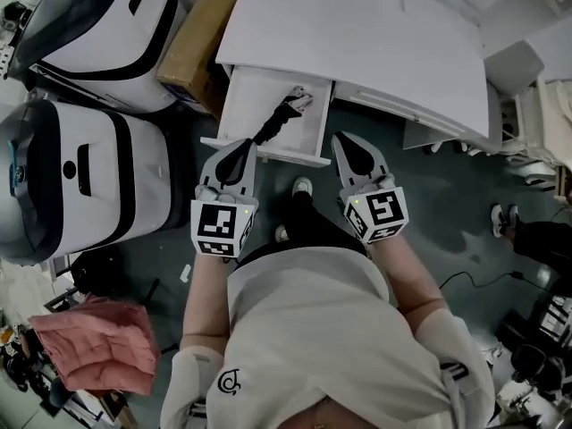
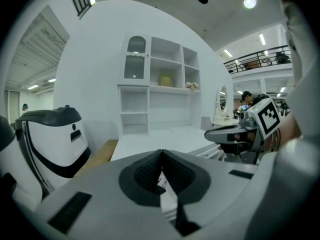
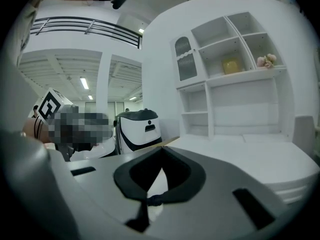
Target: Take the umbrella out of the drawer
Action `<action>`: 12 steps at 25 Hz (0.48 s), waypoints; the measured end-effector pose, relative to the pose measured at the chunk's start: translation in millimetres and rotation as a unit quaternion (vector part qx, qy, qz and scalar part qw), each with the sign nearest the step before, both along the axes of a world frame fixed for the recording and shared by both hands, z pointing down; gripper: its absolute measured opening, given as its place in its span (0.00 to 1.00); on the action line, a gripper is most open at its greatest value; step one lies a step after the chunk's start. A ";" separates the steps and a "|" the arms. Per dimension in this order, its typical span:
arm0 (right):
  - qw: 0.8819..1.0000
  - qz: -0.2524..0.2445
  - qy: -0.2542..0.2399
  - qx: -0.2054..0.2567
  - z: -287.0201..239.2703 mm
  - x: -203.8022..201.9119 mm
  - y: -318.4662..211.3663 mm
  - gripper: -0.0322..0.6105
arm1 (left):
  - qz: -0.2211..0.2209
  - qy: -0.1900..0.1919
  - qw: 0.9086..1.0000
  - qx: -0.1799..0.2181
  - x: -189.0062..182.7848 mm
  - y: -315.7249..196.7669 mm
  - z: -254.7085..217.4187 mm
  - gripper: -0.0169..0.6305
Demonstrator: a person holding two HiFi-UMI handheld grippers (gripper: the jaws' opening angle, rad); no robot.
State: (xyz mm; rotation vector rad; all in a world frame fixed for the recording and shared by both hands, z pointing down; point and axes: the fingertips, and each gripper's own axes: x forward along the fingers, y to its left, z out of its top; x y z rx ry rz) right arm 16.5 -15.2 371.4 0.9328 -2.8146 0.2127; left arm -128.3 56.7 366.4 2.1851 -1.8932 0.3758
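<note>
In the head view a white drawer (image 1: 234, 105) stands pulled out of a white desk (image 1: 357, 34). A folded black umbrella (image 1: 277, 119) lies slantwise inside it, its patterned end toward the desk. My left gripper (image 1: 239, 146) hovers just in front of the drawer's front edge, near the umbrella's lower end, with its jaws shut and nothing in them. My right gripper (image 1: 344, 141) hangs to the right of the drawer, also shut and empty. Neither touches the umbrella. In the left gripper view the left gripper (image 2: 161, 152) points at the desk; the right gripper (image 3: 161, 149) does the same in its own view.
Two large white-and-black machines (image 1: 89, 177) (image 1: 107, 25) stand left of the desk, with a cardboard box (image 1: 197, 43) between them and it. A white shelf unit (image 2: 160, 94) rises at the desk's back. Pink cloth (image 1: 98, 338) lies lower left. Cables and gear crowd the floor at right.
</note>
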 end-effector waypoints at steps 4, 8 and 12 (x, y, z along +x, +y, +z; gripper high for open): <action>1.000 -0.005 -0.003 0.013 4.6 -15.0 -44.0 0.06 | 0.040 -0.013 0.999 -0.027 0.6 -51.6 20.4 0.05; 1.000 -0.020 -0.013 0.017 9.4 -28.2 -76.4 0.06 | 0.061 0.001 0.997 -0.051 -1.2 -93.9 51.3 0.05; 0.999 -0.024 -0.015 0.018 21.8 -31.1 -101.3 0.06 | 0.093 0.003 0.991 -0.091 1.7 -130.0 95.9 0.05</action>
